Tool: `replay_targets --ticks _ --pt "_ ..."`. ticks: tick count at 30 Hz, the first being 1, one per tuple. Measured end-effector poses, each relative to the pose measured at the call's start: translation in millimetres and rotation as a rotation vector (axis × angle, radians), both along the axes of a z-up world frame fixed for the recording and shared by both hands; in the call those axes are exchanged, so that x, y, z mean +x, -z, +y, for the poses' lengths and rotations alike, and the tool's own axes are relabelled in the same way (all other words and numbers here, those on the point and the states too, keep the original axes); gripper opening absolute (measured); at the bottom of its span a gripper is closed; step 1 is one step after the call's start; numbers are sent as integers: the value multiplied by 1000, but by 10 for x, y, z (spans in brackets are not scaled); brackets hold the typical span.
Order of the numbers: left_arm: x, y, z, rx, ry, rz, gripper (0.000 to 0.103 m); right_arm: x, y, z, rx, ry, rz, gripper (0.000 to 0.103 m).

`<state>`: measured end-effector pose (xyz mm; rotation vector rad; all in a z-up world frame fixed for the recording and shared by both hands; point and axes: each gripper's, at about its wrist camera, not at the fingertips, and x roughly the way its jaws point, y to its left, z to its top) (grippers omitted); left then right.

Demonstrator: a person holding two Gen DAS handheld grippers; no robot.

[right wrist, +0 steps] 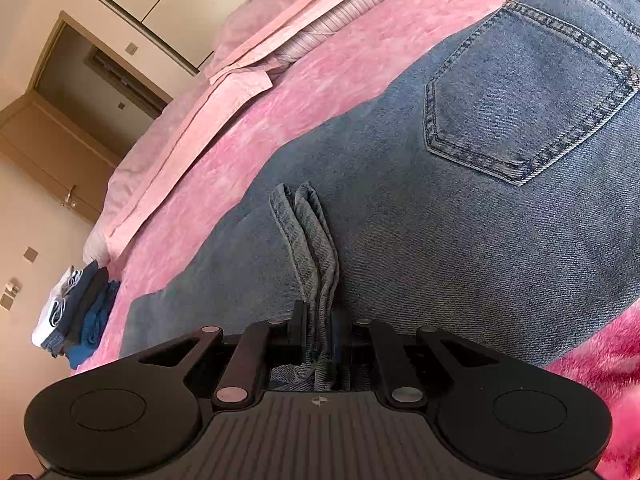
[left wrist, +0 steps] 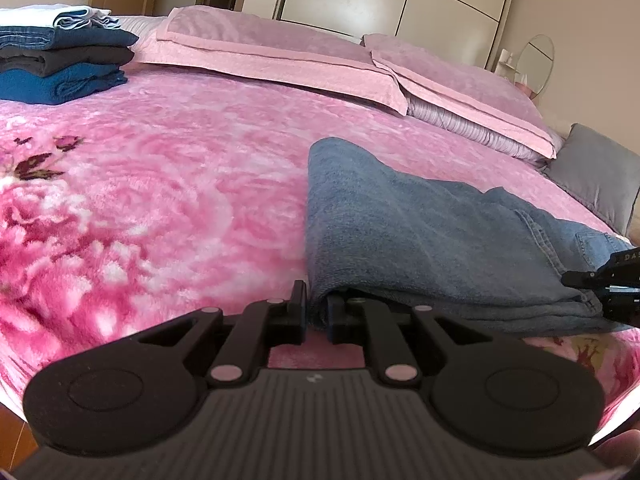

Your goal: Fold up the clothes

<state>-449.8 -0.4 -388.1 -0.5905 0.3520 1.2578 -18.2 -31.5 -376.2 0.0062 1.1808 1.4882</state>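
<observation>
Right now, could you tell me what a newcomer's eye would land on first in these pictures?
First, the pink floral blanket covering the whole bed. On it lie the folded jeans, back pocket up, with the right gripper pinching their bunched hems and the left gripper at the near corner. A stack of folded clothes sits at the far left, beside the pink pillows.

- Jeans [right wrist: 460, 208] cut off at right and top edges.
- Stack [left wrist: 60, 60] clipped at left edge.
- Hems hidden between right gripper [right wrist: 320, 332] fingers.
</observation>
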Motion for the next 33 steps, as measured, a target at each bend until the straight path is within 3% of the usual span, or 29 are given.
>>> replay_targets --ticks 33 --pt "20 -12 26 -28 -14 7 11 9 31 -17 11 3 13 9"
